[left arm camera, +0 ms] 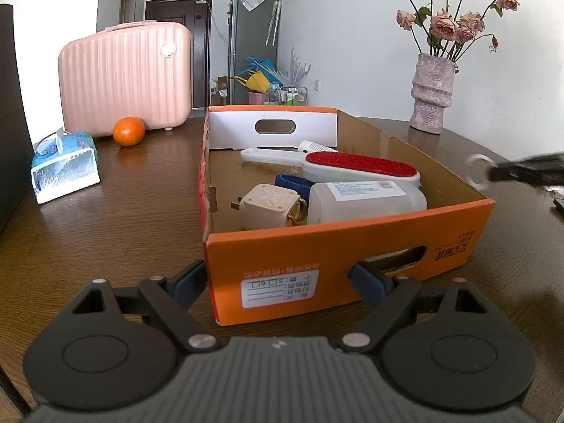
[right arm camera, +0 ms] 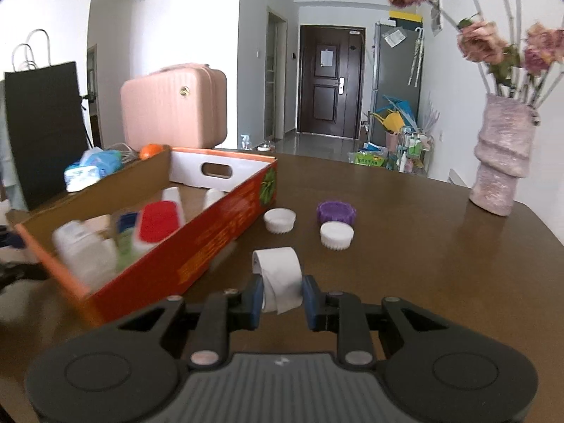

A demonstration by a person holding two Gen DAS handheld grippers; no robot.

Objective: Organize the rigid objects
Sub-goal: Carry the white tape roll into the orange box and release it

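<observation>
Left gripper [left arm camera: 278, 282] low at the near short wall of the orange cardboard box [left arm camera: 349, 246], jaws spread wide: one blue pad outside the wall's corner, the other at the handle slot. Just past those jaws, inside the box: cream cube plug [left arm camera: 269, 209], white bottle [left arm camera: 366, 201] lying on its side, red-faced lint brush [left arm camera: 359, 169] across it, all crowded toward the near end, bare box floor beyond up to the white far wall. Off to the jaws' left, open brown desk [left arm camera: 141, 190] running to a tissue pack [left arm camera: 65, 165], an orange [left arm camera: 128, 131] and a pink case [left arm camera: 127, 77]. Right gripper [right arm camera: 282, 298] clamped on a white paper roll [right arm camera: 280, 278], jaws pressed against both its ends, the roll apparently lifted above the desk. Box's long red side wall just left of these jaws. Ahead, two white caps [right arm camera: 279, 220] [right arm camera: 336, 234] and a purple cap [right arm camera: 335, 211] near one another, wide bare desk to the right as far as the vase [right arm camera: 502, 162] near the far edge.
</observation>
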